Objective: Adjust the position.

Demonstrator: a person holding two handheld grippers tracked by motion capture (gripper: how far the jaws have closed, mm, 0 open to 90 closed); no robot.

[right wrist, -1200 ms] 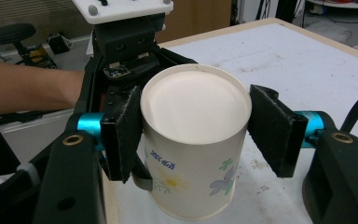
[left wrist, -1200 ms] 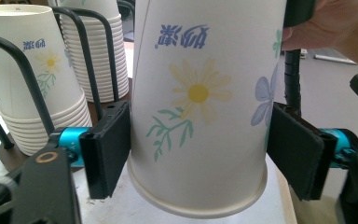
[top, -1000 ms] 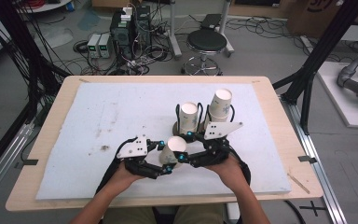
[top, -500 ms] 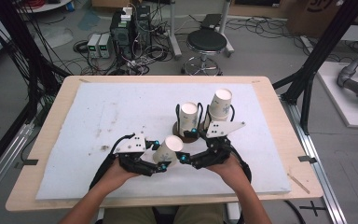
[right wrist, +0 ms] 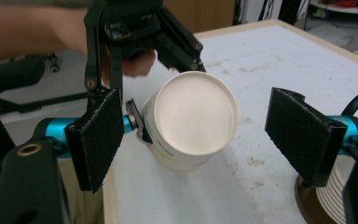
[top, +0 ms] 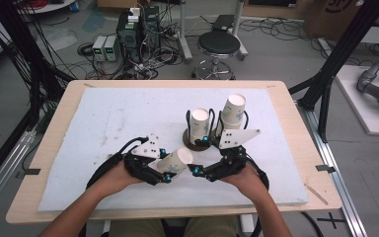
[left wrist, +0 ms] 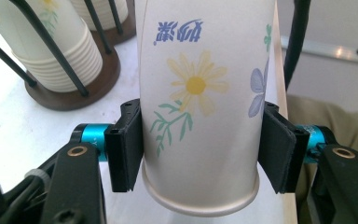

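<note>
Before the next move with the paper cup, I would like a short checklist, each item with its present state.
1. Left gripper shut on the paper cup, one pad on each side of the wall: ok.
2. Right gripper open, pads apart from the cup: ok.
3. Cup wall not crushed between the left pads: ok, it looks round in the left gripper view.
4. Cup lifted off the white mat: cannot tell.
5. Two cup stacks in their wire holders upright, apart from both grippers: ok.
6. Only one cup in the grip, not two nested: cannot tell.
</note>
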